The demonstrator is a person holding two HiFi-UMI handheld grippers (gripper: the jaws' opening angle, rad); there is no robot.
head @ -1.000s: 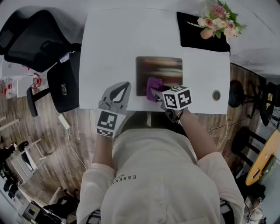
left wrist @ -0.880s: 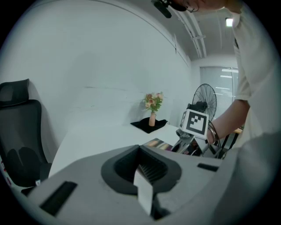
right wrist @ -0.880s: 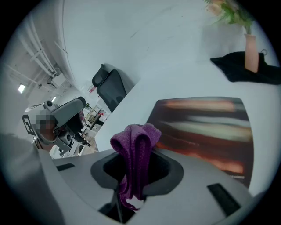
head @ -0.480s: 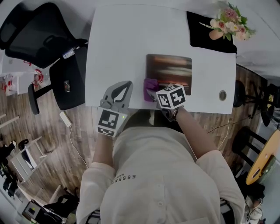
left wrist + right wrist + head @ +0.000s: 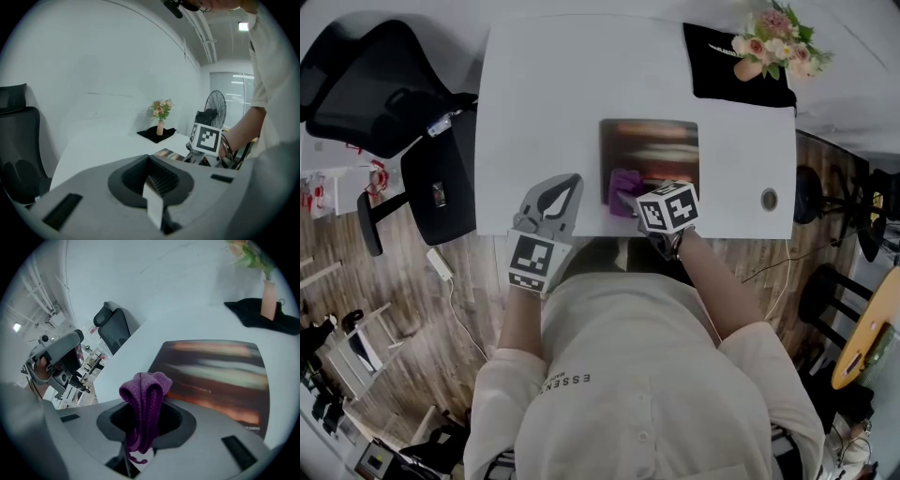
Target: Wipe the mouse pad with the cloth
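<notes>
My right tongs (image 5: 628, 200) are clamped on the purple cloth (image 5: 624, 183), mouse pad (image 5: 652, 150) just ahead of them. Left tongs (image 5: 562, 187) closed on nothing, alongside over the bench (image 5: 534, 84).

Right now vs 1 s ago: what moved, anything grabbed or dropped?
The right tool, shut on the purple cloth, dragged it left along the near edge of the mouse pad to about the near-left corner, then came partway back right. Nothing was grabbed or released. The left tool stayed shut and idle at the table's near edge, and the pad appears not to have shifted.
</notes>
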